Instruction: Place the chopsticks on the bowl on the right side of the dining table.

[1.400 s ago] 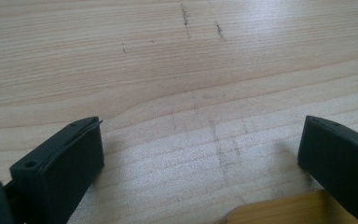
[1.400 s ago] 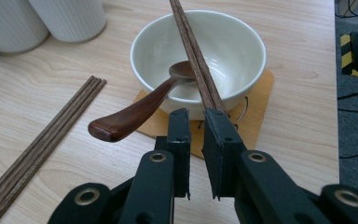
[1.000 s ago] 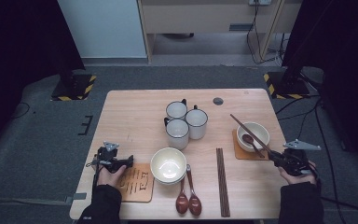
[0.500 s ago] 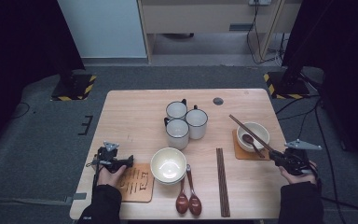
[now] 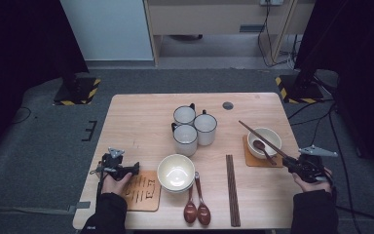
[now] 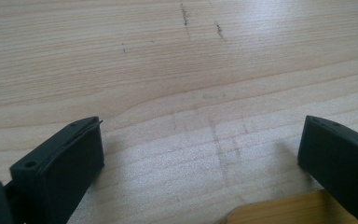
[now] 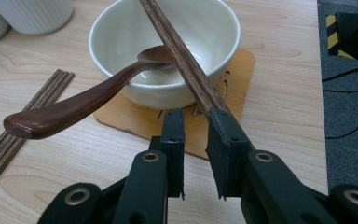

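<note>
A white bowl (image 5: 268,138) (image 7: 168,42) stands on a wooden coaster (image 5: 249,158) (image 7: 242,70) at the table's right. A dark wooden spoon (image 5: 259,145) (image 7: 74,107) leans in it with its handle over the rim. A pair of brown chopsticks (image 5: 248,129) (image 7: 177,46) lies slanted across the bowl. Their near end rests at the tip of one jaw of my right gripper (image 5: 289,165) (image 7: 196,121), whose jaws stand slightly apart with a bare gap between them. My left gripper (image 5: 135,168) (image 6: 203,133) is open, low over bare wood beside a second coaster (image 5: 143,195) (image 6: 279,212).
Three white mugs (image 5: 195,126) cluster at the table's middle. A cream bowl (image 5: 175,171) sits at the front, with two wooden spoons (image 5: 197,207) and another chopstick pair (image 5: 231,187) to its right. A small dark disc (image 5: 228,105) lies near the far edge.
</note>
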The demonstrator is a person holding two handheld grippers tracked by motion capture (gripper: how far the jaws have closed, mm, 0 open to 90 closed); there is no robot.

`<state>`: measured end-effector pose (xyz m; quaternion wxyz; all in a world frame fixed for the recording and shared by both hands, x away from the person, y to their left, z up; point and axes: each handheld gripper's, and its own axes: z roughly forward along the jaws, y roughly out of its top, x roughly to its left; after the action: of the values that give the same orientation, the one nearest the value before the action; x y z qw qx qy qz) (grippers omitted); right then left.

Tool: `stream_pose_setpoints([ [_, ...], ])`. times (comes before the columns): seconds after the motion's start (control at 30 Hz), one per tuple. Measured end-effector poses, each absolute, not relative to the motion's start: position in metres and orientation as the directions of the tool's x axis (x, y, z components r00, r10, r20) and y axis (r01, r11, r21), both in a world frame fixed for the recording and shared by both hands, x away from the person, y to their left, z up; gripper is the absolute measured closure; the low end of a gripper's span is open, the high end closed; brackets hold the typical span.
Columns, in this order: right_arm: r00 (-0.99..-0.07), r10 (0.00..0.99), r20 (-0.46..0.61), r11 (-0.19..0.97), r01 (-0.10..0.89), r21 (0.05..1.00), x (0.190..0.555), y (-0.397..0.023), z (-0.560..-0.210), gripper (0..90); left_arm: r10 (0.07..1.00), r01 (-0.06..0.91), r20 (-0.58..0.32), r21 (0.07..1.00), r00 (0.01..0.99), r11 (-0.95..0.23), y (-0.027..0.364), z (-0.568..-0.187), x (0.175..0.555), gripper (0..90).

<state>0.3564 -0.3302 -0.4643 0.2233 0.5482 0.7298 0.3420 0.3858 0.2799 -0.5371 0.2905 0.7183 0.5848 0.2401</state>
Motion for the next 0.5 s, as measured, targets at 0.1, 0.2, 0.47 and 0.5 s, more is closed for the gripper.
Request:
stream_pose_setpoints([
  [0.1,-0.299,0.953,0.05,0.165,0.651,0.741,0.3565,-0.3316,-0.4645,76.0,0.98,0.701,0.005,0.698,0.201,-0.148,0.28,-0.5371,0.3858,0.0],
  [0.2,-0.292,0.955,0.051,0.16,0.652,0.741,0.3569,-0.3321,-0.4654,75.8,0.979,0.701,0.005,0.698,0.201,-0.148,0.28,-0.5371,0.3858,0.0],
  [0.47,-0.288,0.957,0.04,0.164,0.648,0.744,0.358,-0.3338,-0.4671,74.0,0.98,0.701,0.005,0.698,0.201,-0.148,0.2799,-0.5371,0.3858,0.0],
  [0.5,-0.283,0.958,0.041,0.16,0.649,0.743,0.358,-0.3337,-0.4672,73.9,0.98,0.701,0.005,0.698,0.201,-0.148,0.28,-0.5371,0.3858,0.0],
])
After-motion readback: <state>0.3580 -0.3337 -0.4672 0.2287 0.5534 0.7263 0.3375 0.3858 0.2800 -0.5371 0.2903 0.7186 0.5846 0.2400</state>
